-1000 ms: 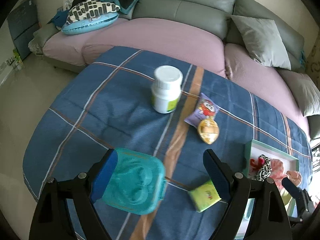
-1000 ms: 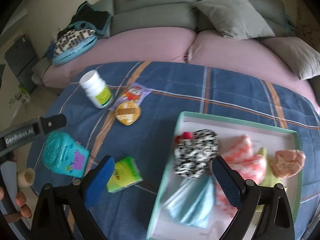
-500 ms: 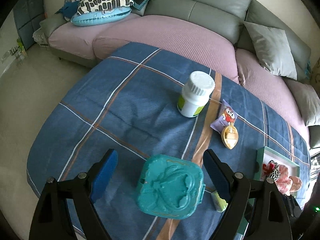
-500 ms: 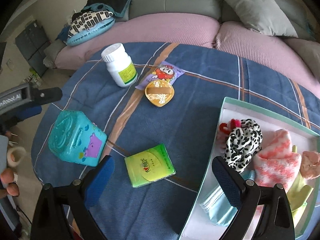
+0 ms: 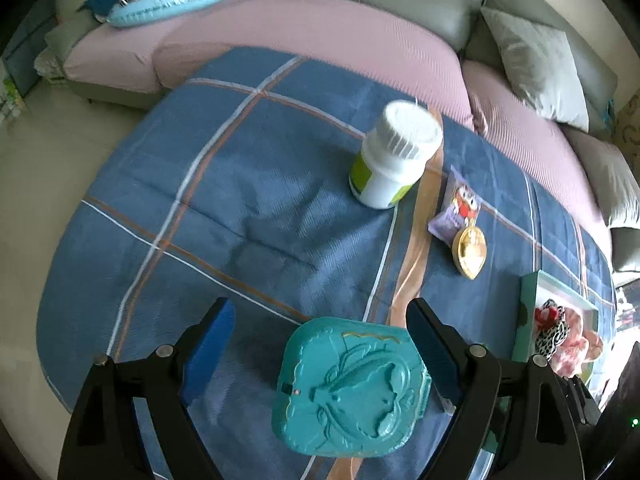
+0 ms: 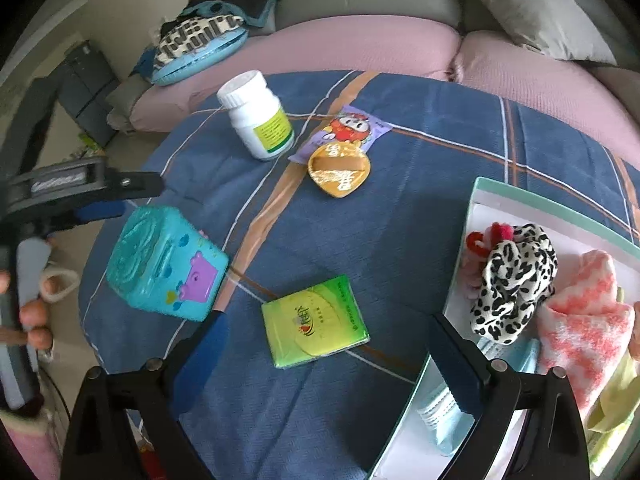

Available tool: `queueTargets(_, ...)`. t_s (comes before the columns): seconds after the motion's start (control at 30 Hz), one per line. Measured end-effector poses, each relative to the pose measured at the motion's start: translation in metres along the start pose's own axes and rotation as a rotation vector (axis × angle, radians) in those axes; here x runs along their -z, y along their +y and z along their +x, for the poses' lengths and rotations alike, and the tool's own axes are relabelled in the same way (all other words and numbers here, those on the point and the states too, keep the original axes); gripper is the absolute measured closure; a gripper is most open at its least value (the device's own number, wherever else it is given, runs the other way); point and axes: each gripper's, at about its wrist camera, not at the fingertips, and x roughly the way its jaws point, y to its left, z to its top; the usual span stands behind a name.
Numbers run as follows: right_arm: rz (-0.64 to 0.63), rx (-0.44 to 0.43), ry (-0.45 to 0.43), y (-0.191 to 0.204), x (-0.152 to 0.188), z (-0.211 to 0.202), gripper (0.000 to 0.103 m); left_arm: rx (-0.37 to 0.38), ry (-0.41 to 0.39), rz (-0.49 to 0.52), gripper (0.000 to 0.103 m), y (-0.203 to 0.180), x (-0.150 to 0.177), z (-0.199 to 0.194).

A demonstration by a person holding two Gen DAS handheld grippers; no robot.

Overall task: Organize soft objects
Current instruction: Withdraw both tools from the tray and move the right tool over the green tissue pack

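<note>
The left gripper [image 5: 320, 356] is wide open above the teal toy box [image 5: 352, 388] near the table's left edge. The right gripper [image 6: 326, 360] is open too, holding nothing, over the green tissue pack [image 6: 316, 322]. The leopard scrunchie [image 6: 514, 276] lies in the tray [image 6: 480, 196] at the right edge.

Glossy embossed plastic box [image 5: 352, 388] on matt woven cloth [image 5: 240, 208] (fuzzy leopard-print fabric [image 6: 514, 280] in the tray).
</note>
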Motion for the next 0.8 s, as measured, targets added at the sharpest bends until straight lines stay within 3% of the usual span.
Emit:
queueTargets(0.1, -0.015, 0.007, 0.015, 0.001, 0.002, 0.003, 0.004, -0.015, 0.024, 0.011, 0.015, 0.003, -0.004, 0.007)
queueTargets(0.37, -0.067, 0.026, 0.051, 0.015, 0.004, 0.019, 0.006, 0.037, 0.049, -0.044, 0.015, 0.029, -0.012, 0.017)
queueTargets(0.8, -0.083, 0.077, 0.124, 0.016, 0.006, 0.05, 0.026, 0.087, 0.077, -0.089, 0.016, 0.045, -0.022, 0.029)
